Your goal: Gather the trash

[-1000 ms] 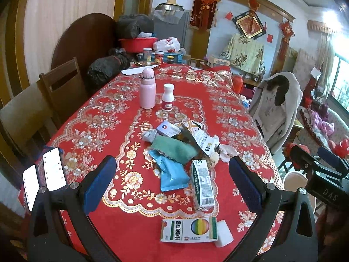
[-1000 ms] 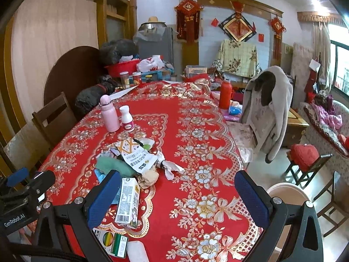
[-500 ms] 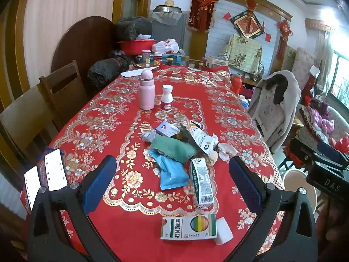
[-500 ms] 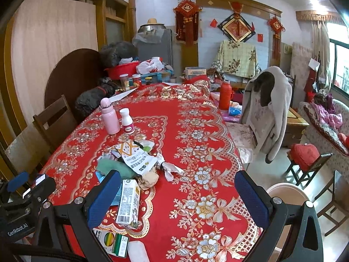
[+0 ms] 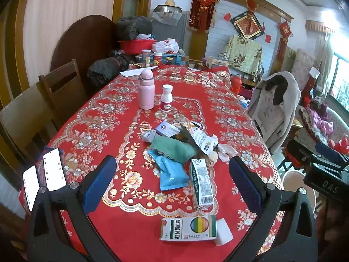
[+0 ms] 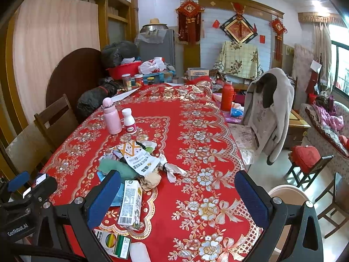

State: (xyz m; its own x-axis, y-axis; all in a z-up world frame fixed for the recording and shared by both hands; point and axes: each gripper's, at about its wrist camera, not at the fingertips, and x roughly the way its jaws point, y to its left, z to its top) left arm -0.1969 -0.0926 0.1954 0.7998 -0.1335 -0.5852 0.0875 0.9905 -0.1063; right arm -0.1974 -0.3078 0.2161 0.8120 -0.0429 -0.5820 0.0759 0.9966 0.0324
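Observation:
A pile of trash lies mid-table on the red tablecloth (image 5: 104, 131): a blue pouch (image 5: 171, 172), a green cloth (image 5: 172, 147), a white printed wrapper (image 5: 201, 139), crumpled tissue (image 5: 225, 151), a milk carton (image 5: 201, 184) and a small white box (image 5: 166, 129). A green-and-white medicine box (image 5: 188, 228) and a white block (image 5: 222, 231) lie at the near edge. My left gripper (image 5: 172, 185) is open above the near edge, empty. My right gripper (image 6: 177, 200) is open and empty, right of the carton (image 6: 129, 205) and wrapper (image 6: 141, 159).
A pink flask (image 5: 146, 92) and a white pill bottle (image 5: 166, 98) stand behind the pile. Wooden chairs (image 5: 63, 87) line the left side. A coat-draped chair (image 6: 268, 113) and a cream bin (image 6: 288, 196) stand to the right of the table. Jars and a red basin (image 6: 124, 69) crowd the far end.
Both views have shifted very slightly; the grippers stay open and empty. Nothing on the table has moved.

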